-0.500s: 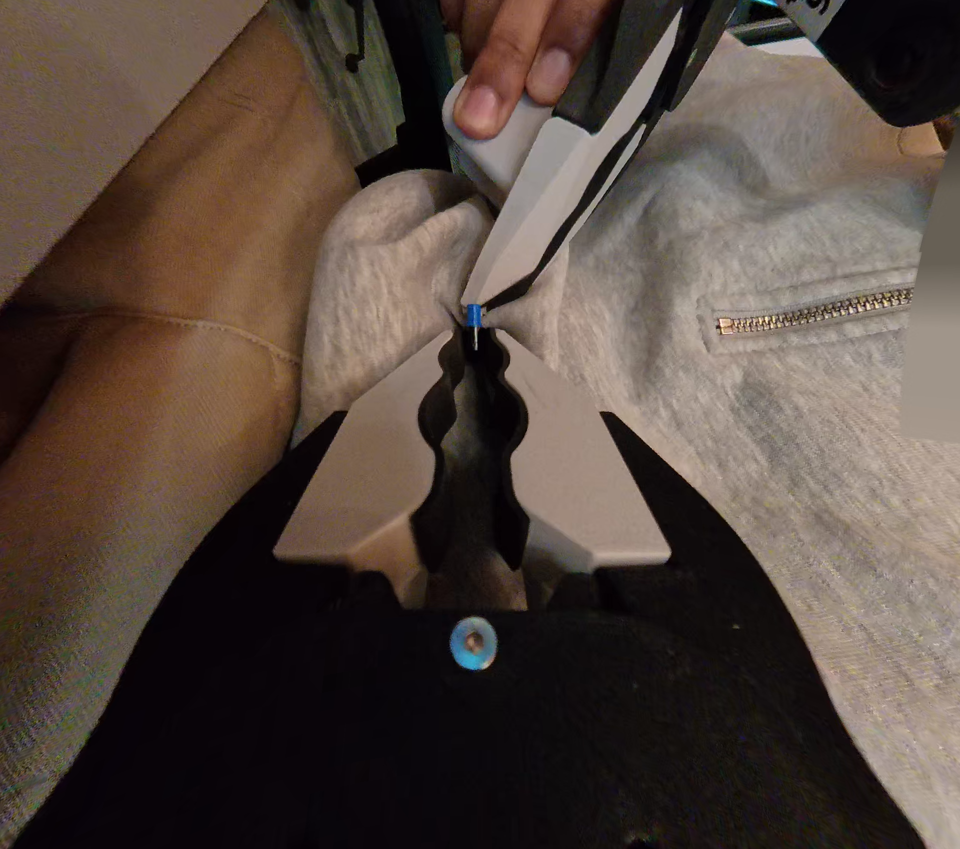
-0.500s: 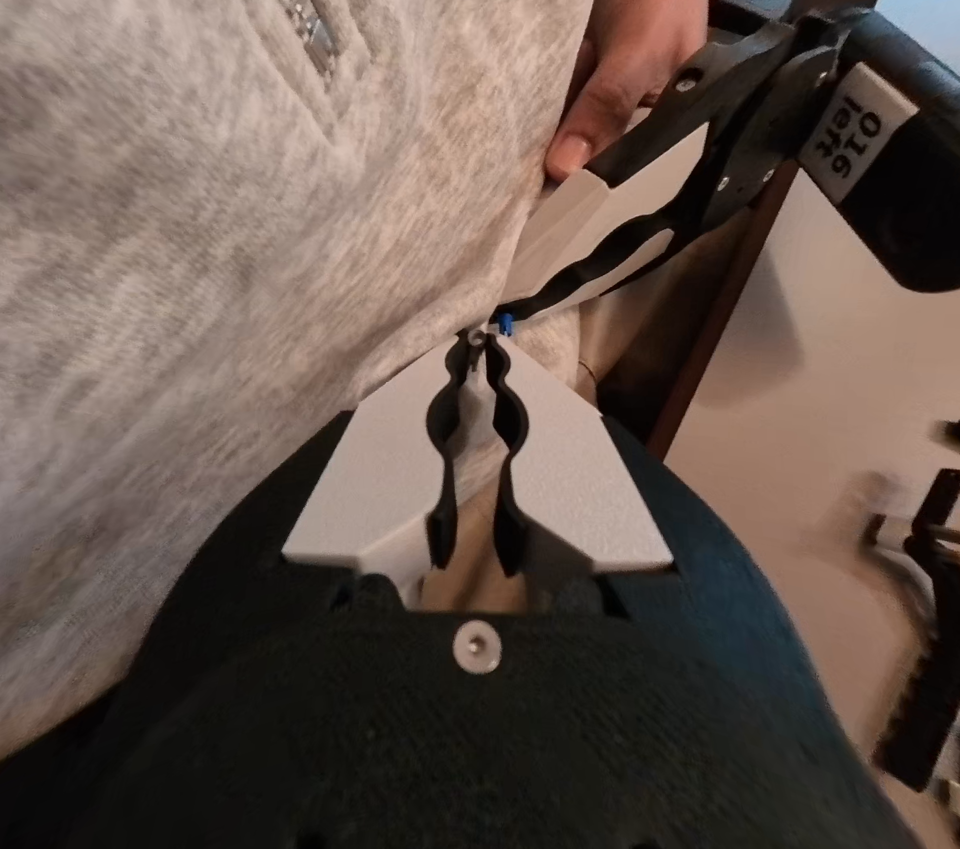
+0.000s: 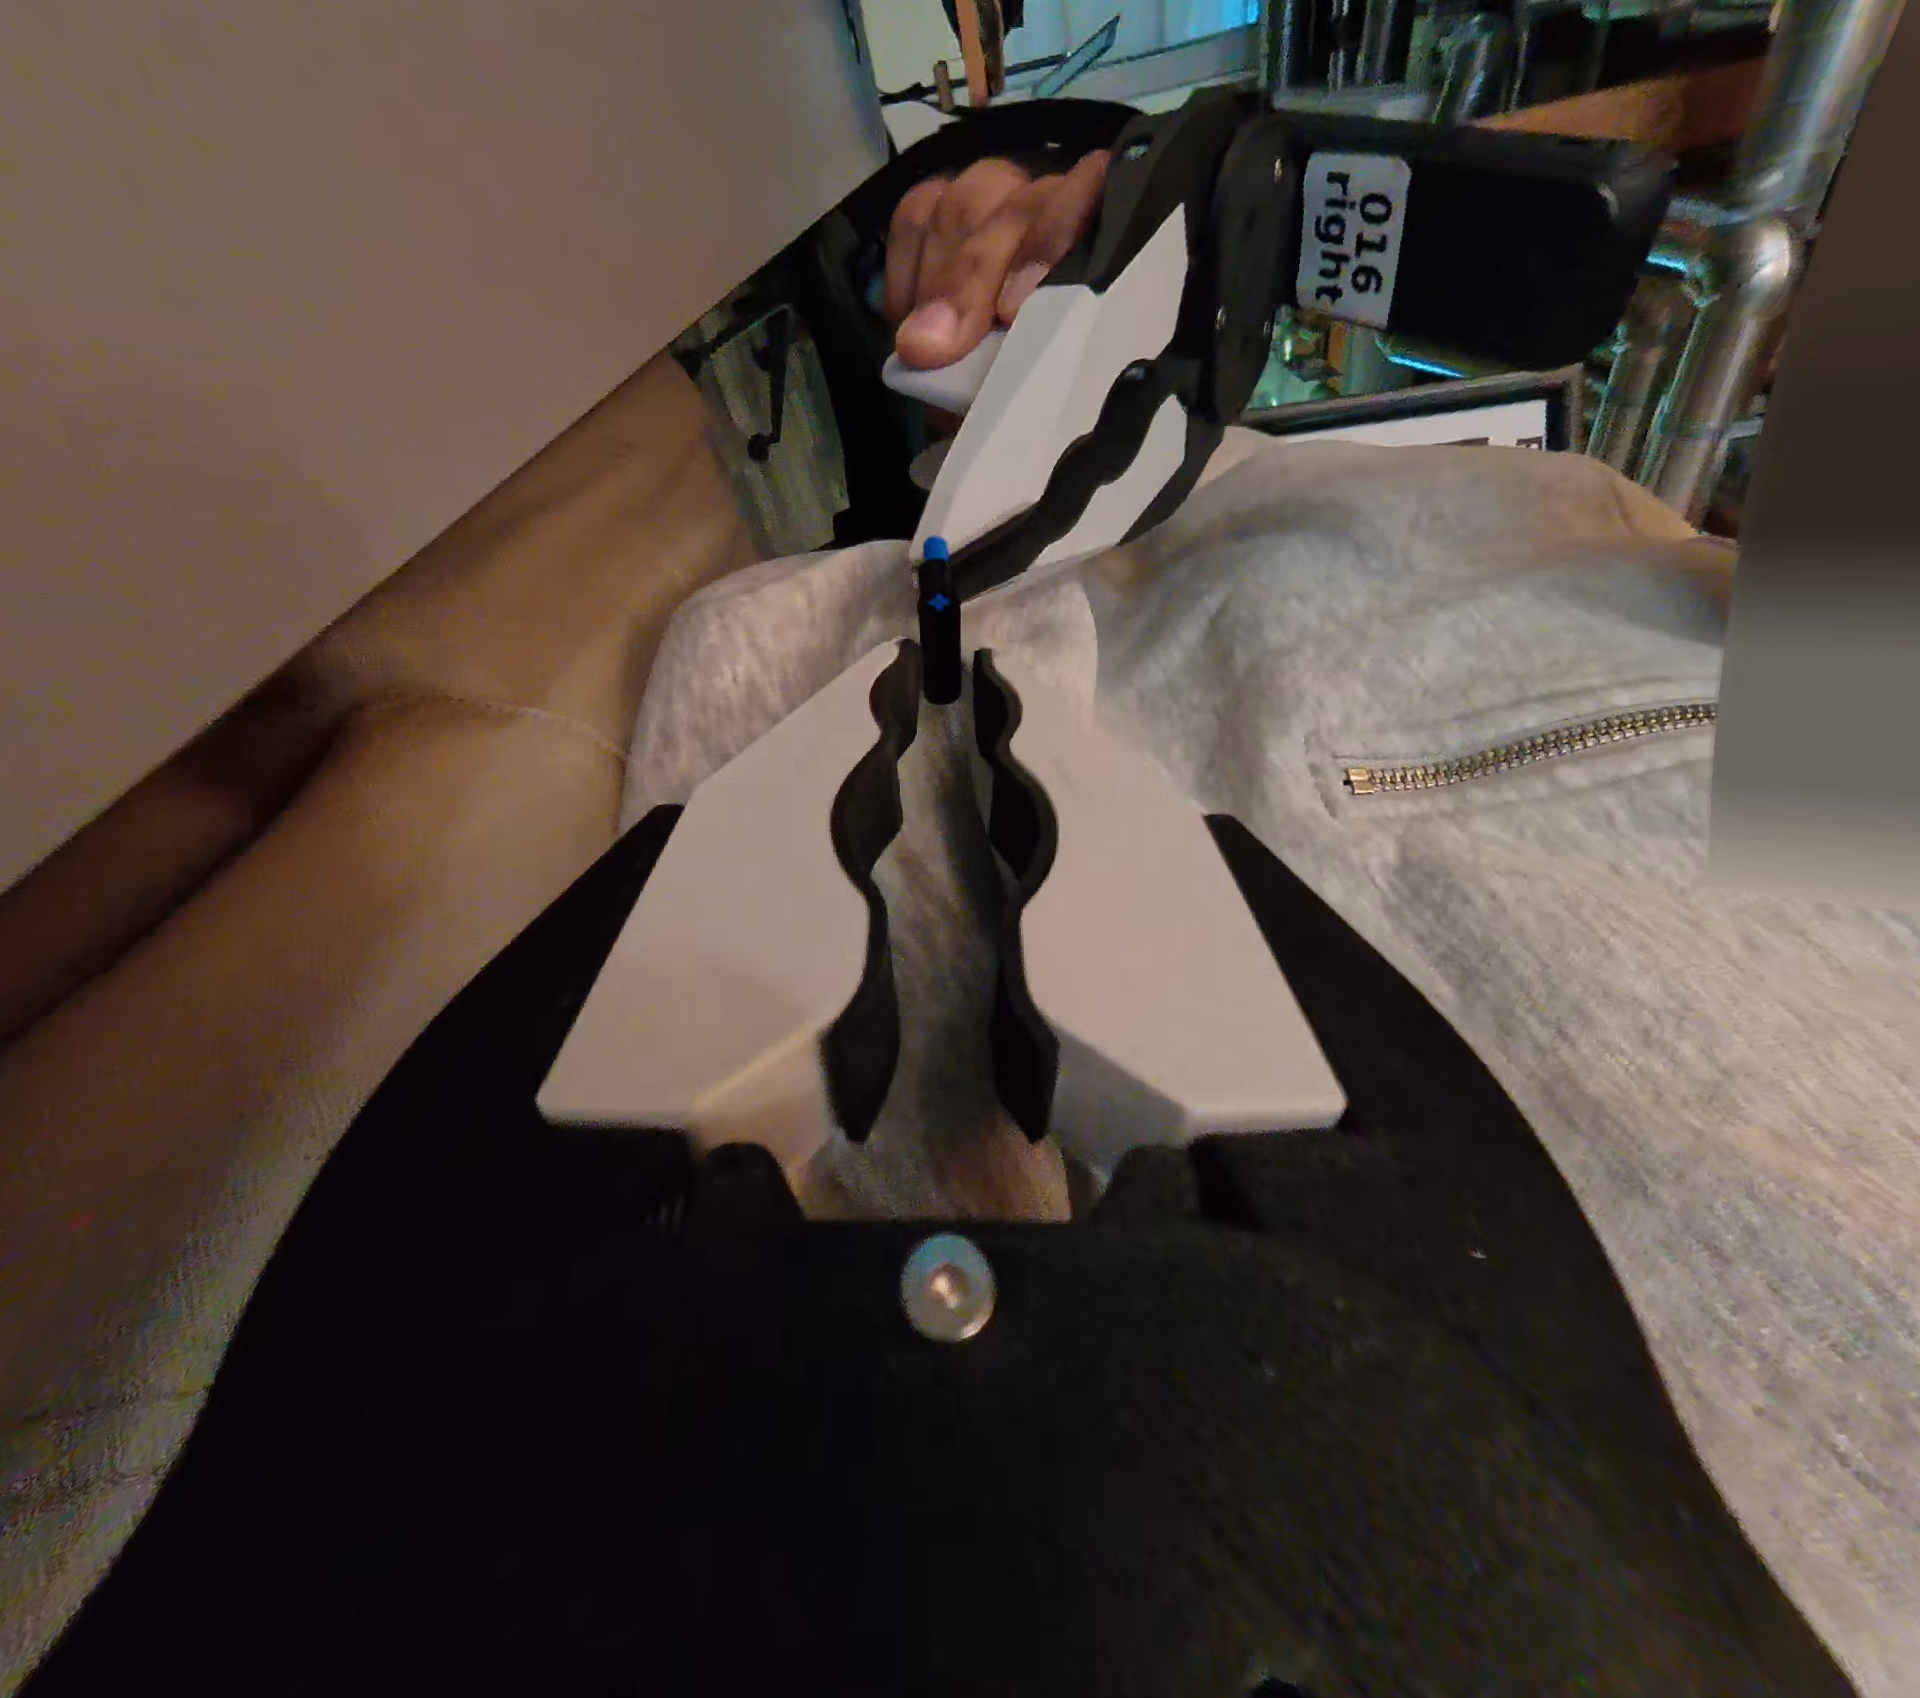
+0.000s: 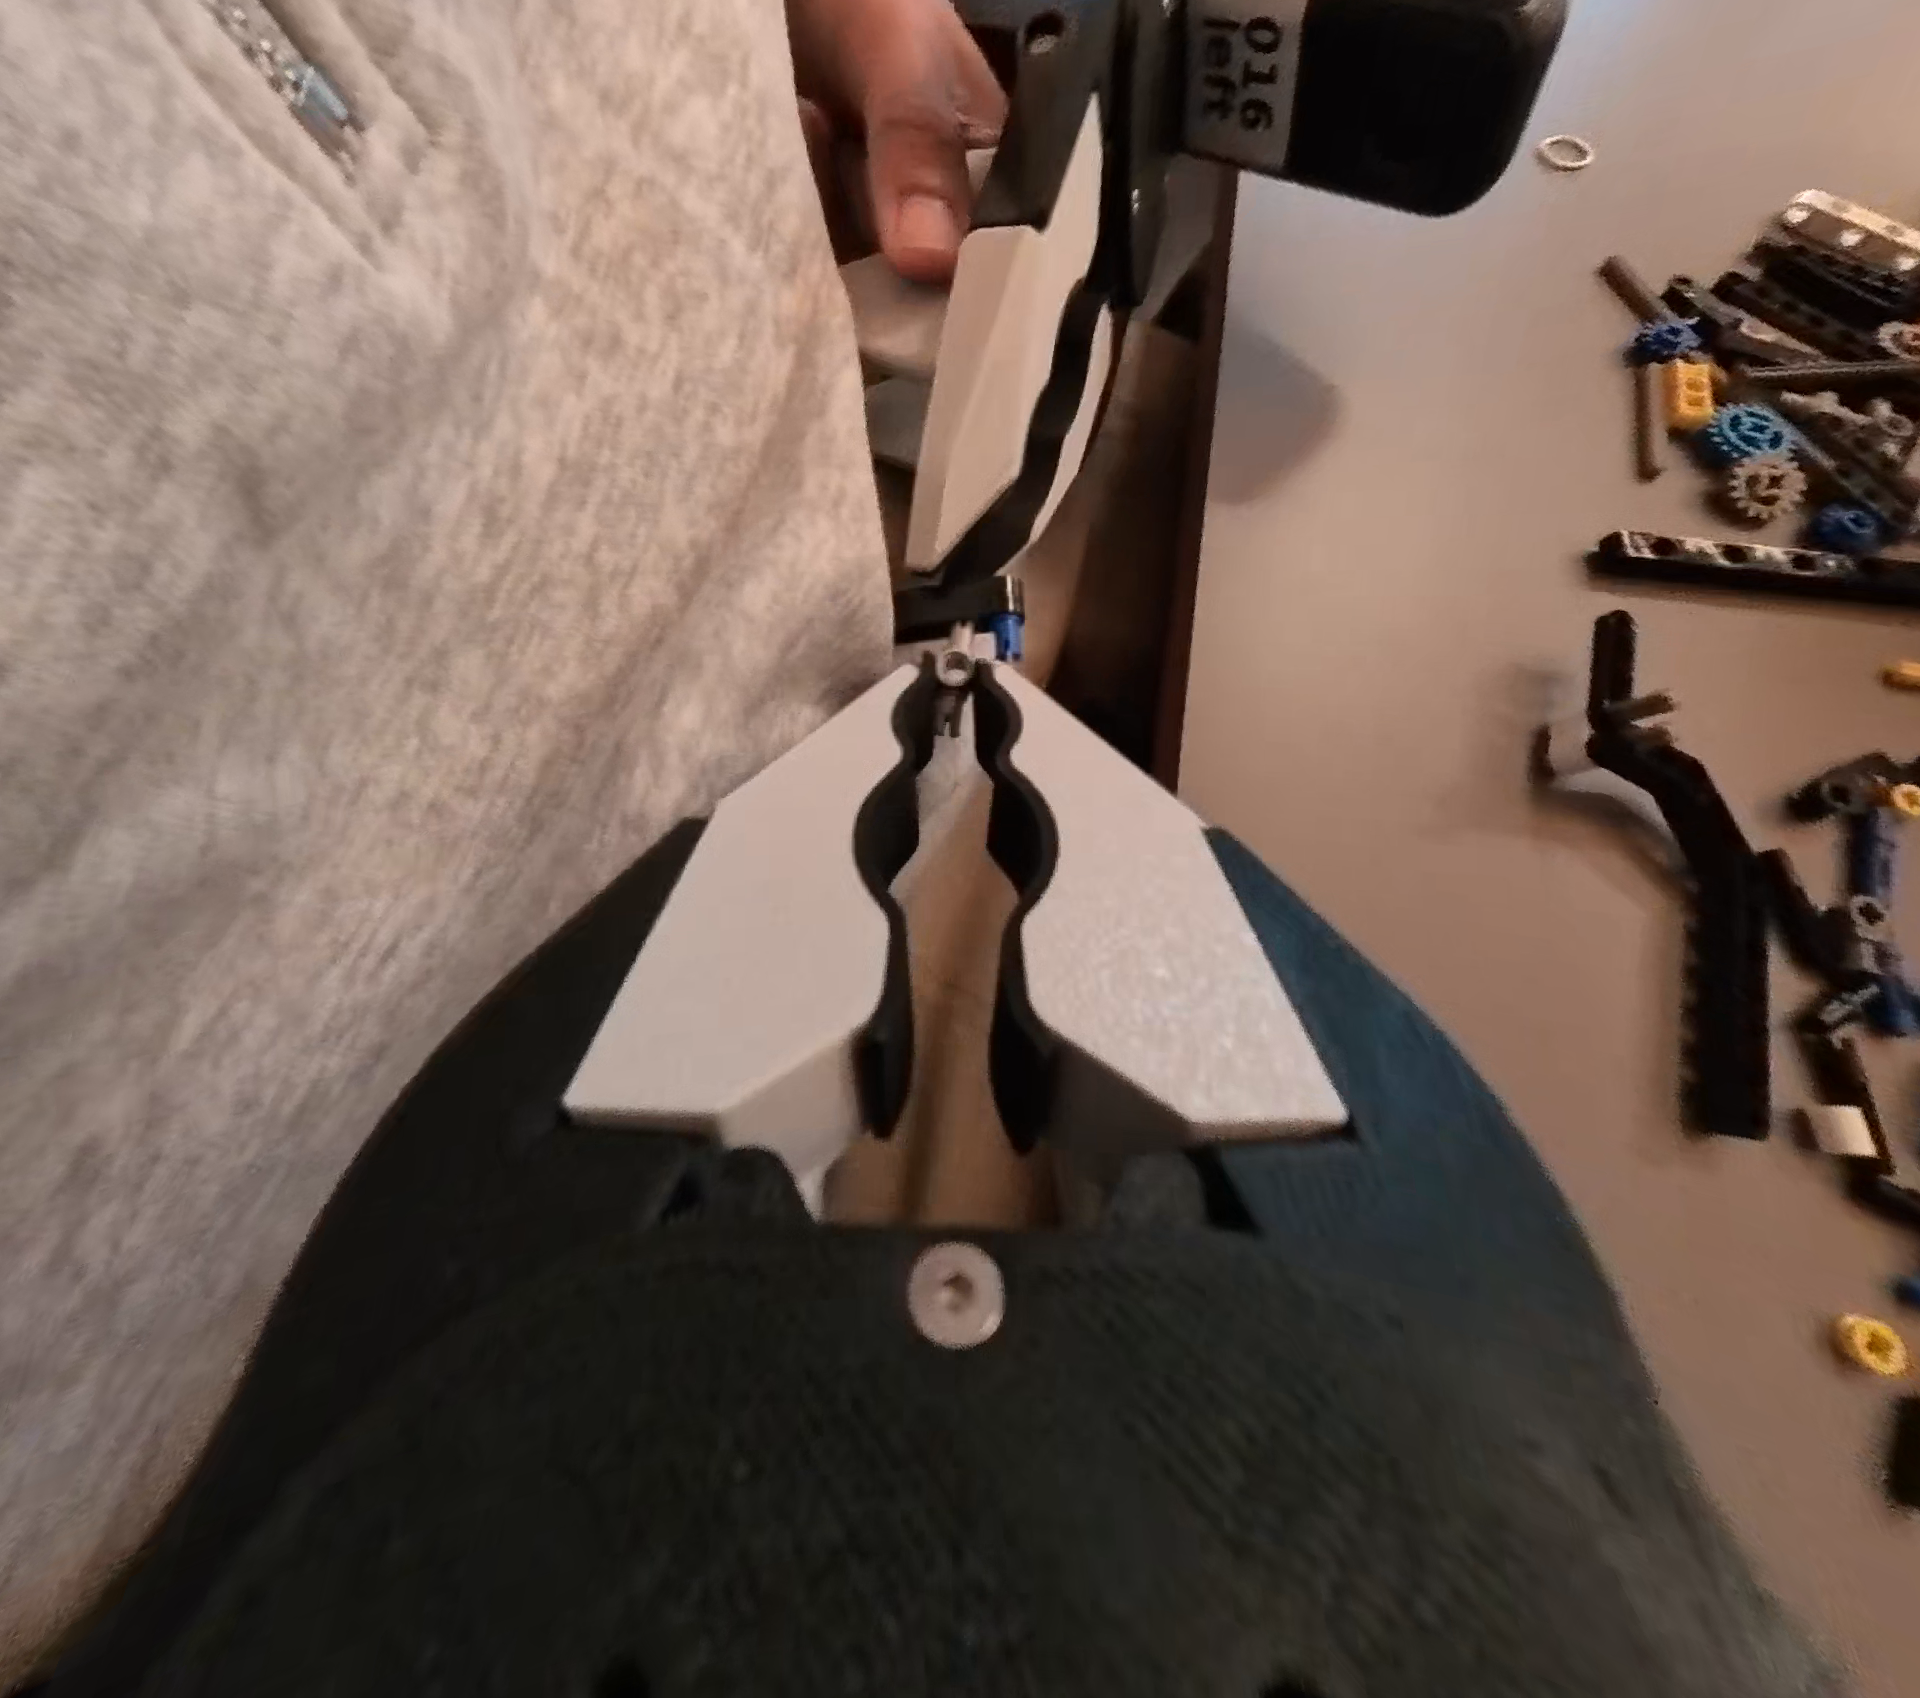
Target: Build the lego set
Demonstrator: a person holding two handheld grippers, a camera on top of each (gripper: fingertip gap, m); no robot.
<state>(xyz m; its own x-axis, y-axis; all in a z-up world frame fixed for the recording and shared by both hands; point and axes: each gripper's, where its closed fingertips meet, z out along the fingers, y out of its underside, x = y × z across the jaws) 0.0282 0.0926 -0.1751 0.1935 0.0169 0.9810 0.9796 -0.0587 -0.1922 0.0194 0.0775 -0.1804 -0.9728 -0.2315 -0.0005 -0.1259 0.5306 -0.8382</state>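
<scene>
In the left wrist view my left gripper [image 3: 938, 674] is shut on a small black lego piece [image 3: 938, 646] with a blue pin end [image 3: 935, 549] that sticks out past the tips. My right gripper [image 3: 948, 559] comes in from the upper right and its tips meet the blue end. In the right wrist view my right gripper [image 4: 951, 663] is shut on a small grey lego piece [image 4: 952, 659]. The left gripper [image 4: 961, 599] comes down from above with the black piece [image 4: 940, 604] and its blue pin [image 4: 1005, 609], touching the grey piece.
Both grippers are close to a person's grey zip hoodie [image 4: 416, 401], over the lap. A hand [image 4: 904, 121] holds the left gripper. Several loose black, blue and yellow lego parts [image 4: 1745, 505] lie on the table [image 4: 1455, 713] to the right.
Both grippers have tilted up, so shelving and the table with parts now show. The black piece now shows clearly between the left fingers. The tips stay together at the blue pin.
</scene>
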